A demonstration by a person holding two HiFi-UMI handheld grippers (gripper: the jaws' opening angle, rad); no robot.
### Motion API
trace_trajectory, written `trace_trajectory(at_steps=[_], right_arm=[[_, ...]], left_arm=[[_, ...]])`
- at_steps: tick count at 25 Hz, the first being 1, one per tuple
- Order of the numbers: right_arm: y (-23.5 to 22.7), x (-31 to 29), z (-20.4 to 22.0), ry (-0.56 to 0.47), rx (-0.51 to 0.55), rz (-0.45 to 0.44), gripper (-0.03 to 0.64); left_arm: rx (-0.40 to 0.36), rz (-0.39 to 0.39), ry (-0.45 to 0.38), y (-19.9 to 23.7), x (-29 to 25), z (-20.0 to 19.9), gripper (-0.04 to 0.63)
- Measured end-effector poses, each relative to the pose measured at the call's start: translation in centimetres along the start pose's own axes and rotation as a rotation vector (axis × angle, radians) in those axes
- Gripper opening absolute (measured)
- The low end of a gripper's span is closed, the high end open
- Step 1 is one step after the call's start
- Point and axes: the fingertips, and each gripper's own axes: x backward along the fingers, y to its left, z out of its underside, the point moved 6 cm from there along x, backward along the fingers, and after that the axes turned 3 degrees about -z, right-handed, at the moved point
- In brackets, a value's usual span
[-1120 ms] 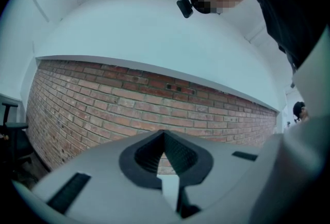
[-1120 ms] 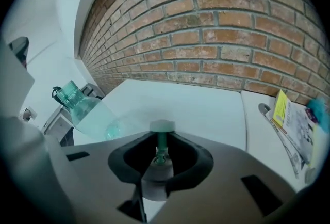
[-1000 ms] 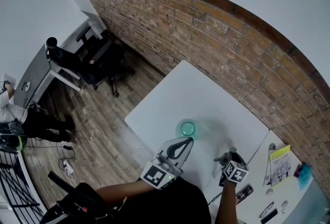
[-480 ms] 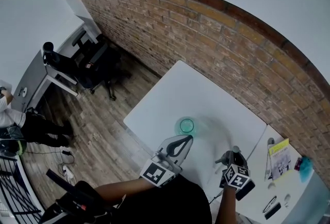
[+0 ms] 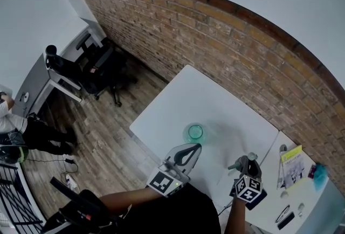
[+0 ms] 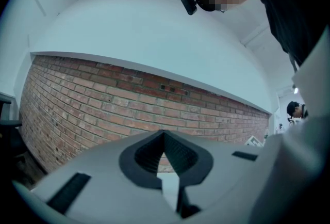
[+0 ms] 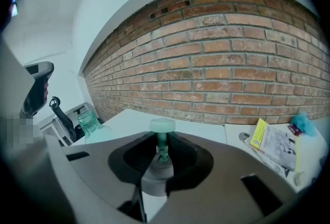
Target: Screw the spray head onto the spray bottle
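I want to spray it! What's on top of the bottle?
Nothing: the bottle has an open neck. The spray head sits in the right gripper, its lower part hidden by the jaws.

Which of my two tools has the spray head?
The right tool: the spray head is clamped between its jaws. The left tool is shut with nothing in it.

Table: white.
Spray bottle, on table: translucent green.
Spray head: pale green stem, grey collar.
Wall, behind table: red-brown brick, pale mortar lines.
Booklet, right of table: yellow.
Floor, left of table: grey-brown planks.
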Motion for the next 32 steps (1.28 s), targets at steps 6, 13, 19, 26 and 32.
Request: trace_trajectory(at_steps=[6,13,19,26,32], right_arm=[[-0.2,0.4,-0.1,-0.040,-0.018,-0.011,0.074],[-0.3,1.8,-1.2,-0.121,-0.005,-0.024,0.074],[-0.5,2.7,-2.3,-0.176,-0.004,-0.020,0.074],[-0.5,3.4,-3.9,-0.235,0.022,-0.028,0.074],[-0.7,3.9,-4.0,-0.267,0.045,-0.040,0.074]], left_arm=[[-0.039,0.012,-0.001,-0.1,0.1,0.6,0.000],[-0.011,0.032,0.005,-1.3,-0.5,0.0,0.000],[-0.018,0.044,0.015,-2.0,-0.8,0.2,0.000],[-0.037,0.043,-0.010,-2.6,-1.6,0.3,0.000],[-0.045,0.034,-0.005,-3.2,-1.8,0.5,0.000]])
